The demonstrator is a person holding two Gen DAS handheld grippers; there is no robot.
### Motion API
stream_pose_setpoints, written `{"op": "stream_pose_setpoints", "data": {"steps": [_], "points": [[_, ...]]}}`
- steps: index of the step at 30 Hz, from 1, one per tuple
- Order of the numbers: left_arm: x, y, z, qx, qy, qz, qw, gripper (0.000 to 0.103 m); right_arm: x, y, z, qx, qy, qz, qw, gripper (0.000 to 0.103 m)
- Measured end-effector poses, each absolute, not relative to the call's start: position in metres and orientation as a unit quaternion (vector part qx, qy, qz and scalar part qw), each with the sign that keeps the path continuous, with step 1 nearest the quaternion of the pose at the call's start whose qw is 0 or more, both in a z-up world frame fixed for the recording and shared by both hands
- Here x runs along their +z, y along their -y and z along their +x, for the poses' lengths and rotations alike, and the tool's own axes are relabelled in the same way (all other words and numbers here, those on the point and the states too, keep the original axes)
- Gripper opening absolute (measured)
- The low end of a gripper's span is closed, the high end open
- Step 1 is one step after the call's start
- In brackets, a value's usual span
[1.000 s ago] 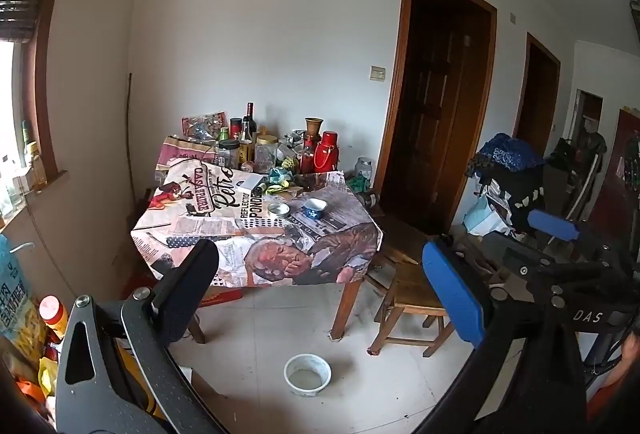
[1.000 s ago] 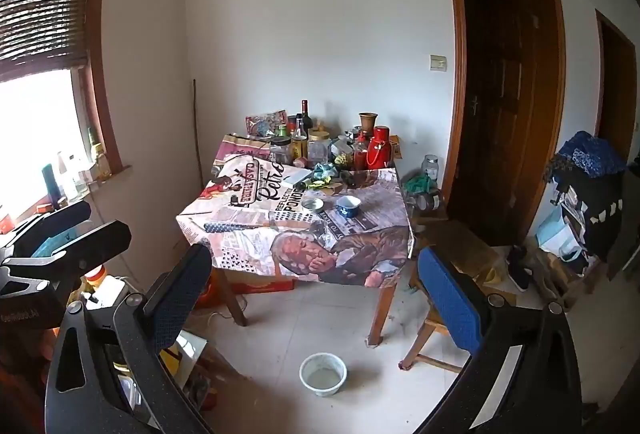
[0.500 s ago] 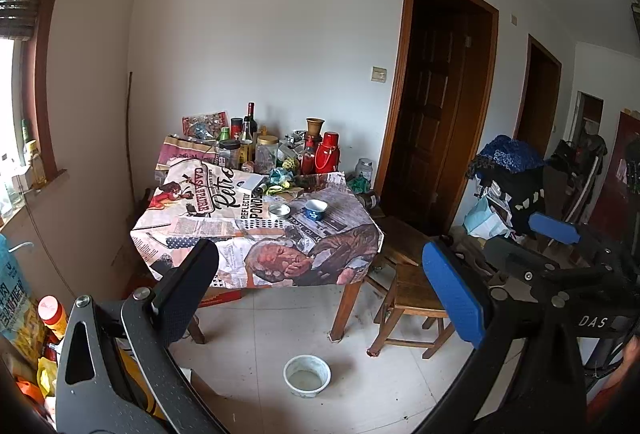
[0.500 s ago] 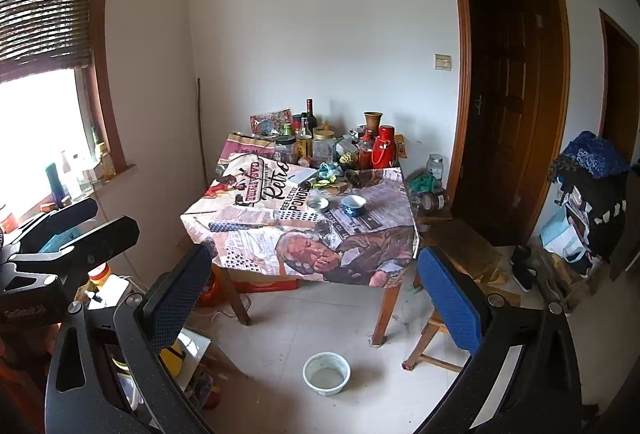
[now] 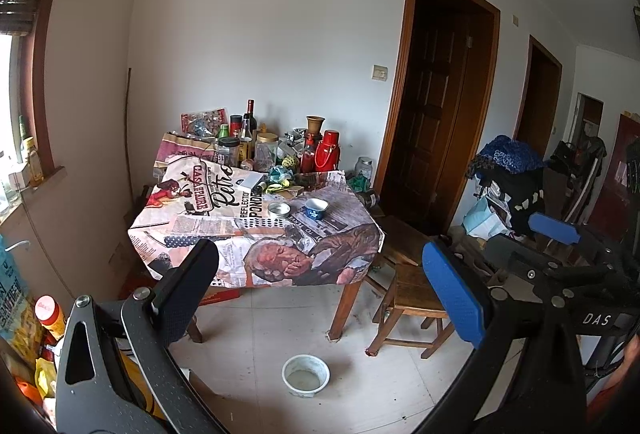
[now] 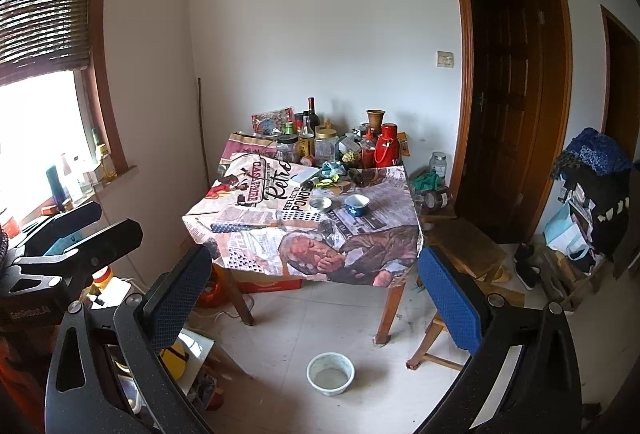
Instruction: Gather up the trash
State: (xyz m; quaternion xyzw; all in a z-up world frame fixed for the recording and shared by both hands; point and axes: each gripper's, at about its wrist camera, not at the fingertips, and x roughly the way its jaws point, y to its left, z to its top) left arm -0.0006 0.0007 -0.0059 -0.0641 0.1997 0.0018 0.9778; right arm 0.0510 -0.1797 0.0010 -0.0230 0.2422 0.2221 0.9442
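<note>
Both grippers hang in the air well back from the table, each with its jaws spread wide and nothing between them. The left gripper (image 5: 320,290) shows one black pad and one blue pad; the right gripper (image 6: 314,298) shows the same pair, and its view also catches the left gripper's dark fingers (image 6: 80,230) at the left edge, near the window sill.

The square table (image 5: 344,308) stands against the far wall under a printed newspaper-style tablecloth (image 5: 224,218). Trash sits in a loose heap near the cloth's middle — crumpled green and yellow wrappers (image 5: 282,180) just in front of the row of bottles and jars. Closer to the front edge lie a small open metal tin (image 5: 279,209) and, just beside it, a blue-and-white cup (image 5: 316,208); the two stand apart, not touching. At the back stand a dark wine bottle (image 5: 250,114), a clear jar with a gold lid (image 5: 266,150), a red thermos (image 5: 328,151) and a brown clay vase (image 5: 315,124).

On the tiled floor in front of the table rests a white bowl (image 5: 306,374) — upright, with pale contents I cannot identify. A wooden stool (image 5: 412,298) stands just beside the table's right front leg. Dark wooden doors (image 5: 436,114) fill the right wall.
</note>
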Motion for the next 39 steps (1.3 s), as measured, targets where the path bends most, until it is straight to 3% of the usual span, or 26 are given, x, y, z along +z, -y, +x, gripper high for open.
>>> {"op": "stream_pose_setpoints", "data": {"steps": [39], "points": [[-0.011,0.005,0.015,0.011,-0.203,-0.068,0.977,0.103,-0.008,0.186,0.076,0.231,-0.248,-0.019,0.94,0.103]]}}
